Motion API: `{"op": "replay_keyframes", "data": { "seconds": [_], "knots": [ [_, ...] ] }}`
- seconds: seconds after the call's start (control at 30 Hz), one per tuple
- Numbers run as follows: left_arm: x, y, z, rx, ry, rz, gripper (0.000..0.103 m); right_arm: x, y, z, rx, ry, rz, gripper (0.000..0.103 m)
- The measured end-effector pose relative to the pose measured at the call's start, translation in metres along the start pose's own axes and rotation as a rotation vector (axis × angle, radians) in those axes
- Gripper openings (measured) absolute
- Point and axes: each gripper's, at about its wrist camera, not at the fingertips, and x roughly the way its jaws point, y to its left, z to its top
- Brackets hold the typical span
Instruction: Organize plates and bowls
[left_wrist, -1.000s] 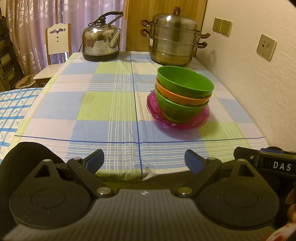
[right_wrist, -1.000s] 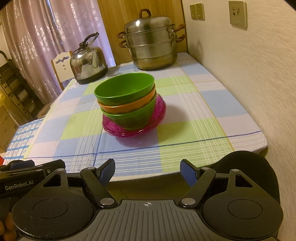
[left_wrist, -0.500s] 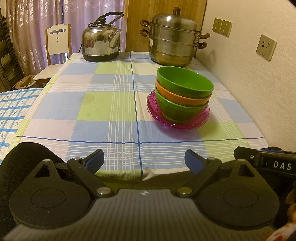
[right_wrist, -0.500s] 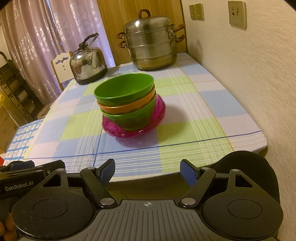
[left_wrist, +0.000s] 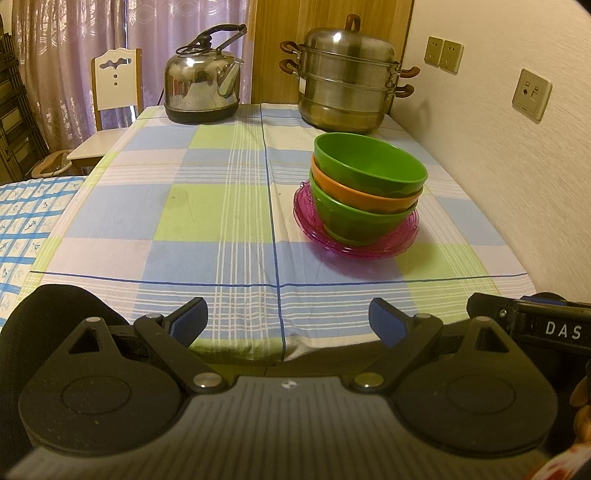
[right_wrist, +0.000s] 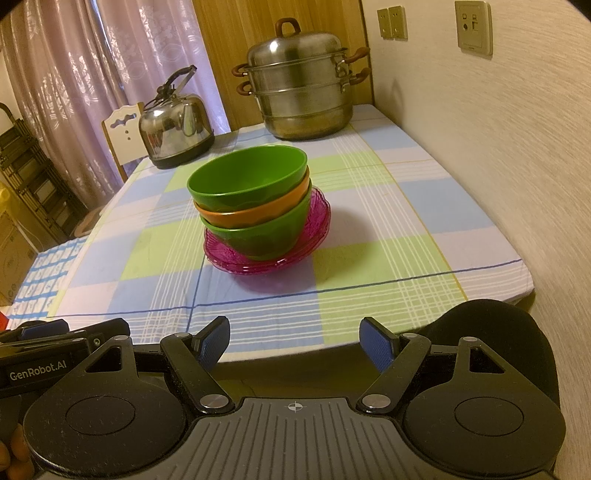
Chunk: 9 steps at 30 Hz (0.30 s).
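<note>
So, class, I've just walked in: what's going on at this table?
A person holds two grippers, the left gripper and right gripper, both open and empty at the table's near edge. Nothing is being handled. Three nested bowls, green bowl on top, sit on pink plates, apart from the kettle and steamer pot.

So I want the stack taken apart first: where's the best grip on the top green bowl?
Probably the near rim of the top green bowl, from above: the rim stands clear of the orange bowl and the wall is thin. The open right gripper faces it.
</note>
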Motion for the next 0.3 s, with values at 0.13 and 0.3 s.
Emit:
{"op": "replay_keyframes", "data": {
  "seconds": [0.13, 0.3],
  "knots": [
    [-0.001, 0.0001, 0.0013, 0.004, -0.008, -0.004, 0.094, 0.0001, -0.0002, -0.0003, 0.0, 0.0, 0.0, 0.077],
    [-0.0039, 0.0029, 0.0058, -0.002, -0.023, -0.007, 0.094, 0.0001, 0.0003, -0.0001, 0.001, -0.002, -0.001, 0.077]
  ]
}}
